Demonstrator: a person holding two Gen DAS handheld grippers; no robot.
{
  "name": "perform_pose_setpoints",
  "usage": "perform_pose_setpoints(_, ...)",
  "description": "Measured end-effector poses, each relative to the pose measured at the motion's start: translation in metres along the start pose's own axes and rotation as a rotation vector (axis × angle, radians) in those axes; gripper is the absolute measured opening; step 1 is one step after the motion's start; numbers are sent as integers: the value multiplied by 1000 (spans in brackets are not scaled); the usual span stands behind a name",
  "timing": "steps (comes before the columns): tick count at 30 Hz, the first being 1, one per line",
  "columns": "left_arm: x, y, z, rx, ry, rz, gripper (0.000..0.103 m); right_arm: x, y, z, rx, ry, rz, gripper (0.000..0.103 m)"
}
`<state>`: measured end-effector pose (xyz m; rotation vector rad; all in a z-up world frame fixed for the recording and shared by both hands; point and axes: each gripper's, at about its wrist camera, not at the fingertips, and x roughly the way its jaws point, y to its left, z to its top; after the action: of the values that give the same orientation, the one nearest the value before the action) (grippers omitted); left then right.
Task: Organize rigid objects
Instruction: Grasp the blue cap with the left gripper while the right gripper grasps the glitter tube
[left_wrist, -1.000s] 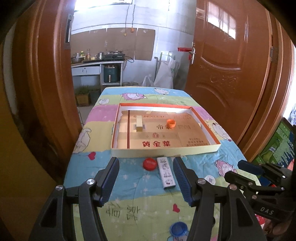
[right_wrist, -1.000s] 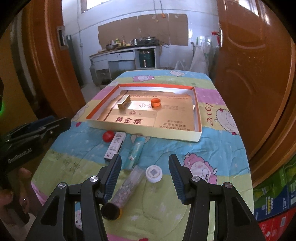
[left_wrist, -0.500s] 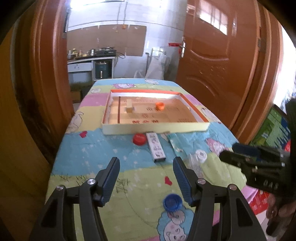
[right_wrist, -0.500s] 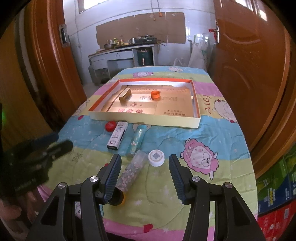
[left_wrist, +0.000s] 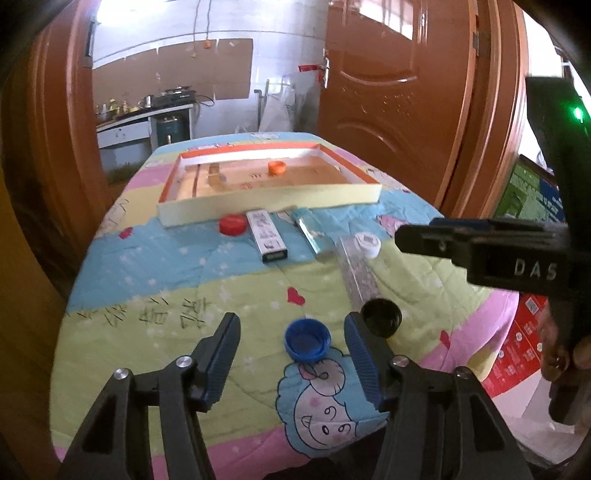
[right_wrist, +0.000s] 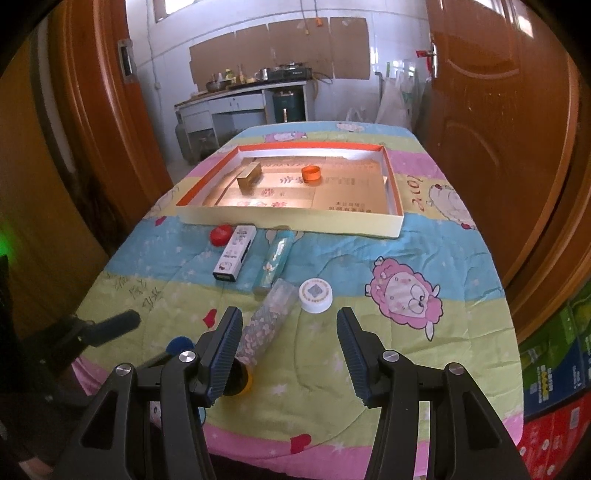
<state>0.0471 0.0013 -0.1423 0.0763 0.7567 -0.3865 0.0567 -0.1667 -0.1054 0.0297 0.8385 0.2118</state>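
A shallow cardboard tray (left_wrist: 273, 197) (right_wrist: 295, 221) lies on the table and holds a gold block (right_wrist: 249, 175) and an orange cap (right_wrist: 311, 173). In front of it lie a red cap (left_wrist: 232, 224), a white box (left_wrist: 266, 236), a teal tube (left_wrist: 311, 232), a white lid (right_wrist: 316, 293) and a clear speckled tube (right_wrist: 267, 321) with a black end (left_wrist: 381, 316). A blue cap (left_wrist: 307, 339) lies between the fingers of my open left gripper (left_wrist: 291, 356). My right gripper (right_wrist: 288, 352) is open and empty, just behind the clear tube and the white lid.
The table wears a colourful cartoon quilt (right_wrist: 406, 258). Wooden doors (left_wrist: 406, 92) stand on both sides. Stacked cartons (right_wrist: 554, 369) sit on the floor at the right. A kitchen counter (right_wrist: 240, 99) lies beyond the table.
Both grippers have pulled back toward the near end of the table. The blue cap now lies between the left fingers. No object has moved.
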Motion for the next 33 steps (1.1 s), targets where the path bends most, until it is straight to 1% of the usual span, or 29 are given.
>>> perform_pose_setpoints(1,4,-1,-2,3,9,-1,53,1,0,0,1,3,1,55)
perform_pose_setpoints(3,10,-1,-5,11,23,-6,44,3,0,-1,2,8,2,55)
perform_pose_setpoints(4,13,-2,-8,16,29,-4,42,4,-1,-1,1,9,1,55)
perform_pose_setpoints(8,20,-2,-13,26,36,-10,35,7,-2,-2,5,19,0,55)
perform_pose_setpoints(10,21,-3,-14,39,29,-2,34,10,-1,-2,7,27,4,55)
perform_pose_setpoints(12,22,-1,-15,31,22,-8,31,15,0,-3,10,40,14,55)
perform_pose_setpoints(17,22,9,-12,-17,16,-54,31,31,8,-6,17,88,59,55)
perform_pose_setpoints(25,23,27,-9,-114,17,-150,30,50,12,0,48,121,87,55)
perform_pose_setpoints(30,24,29,-9,-124,13,-164,30,66,14,0,67,164,96,55)
perform_pose_setpoints(32,24,29,-8,-119,11,-160,30,70,16,0,63,169,91,52)
perform_pose_setpoints(33,24,29,-8,-118,10,-159,30,72,18,1,51,164,73,45)
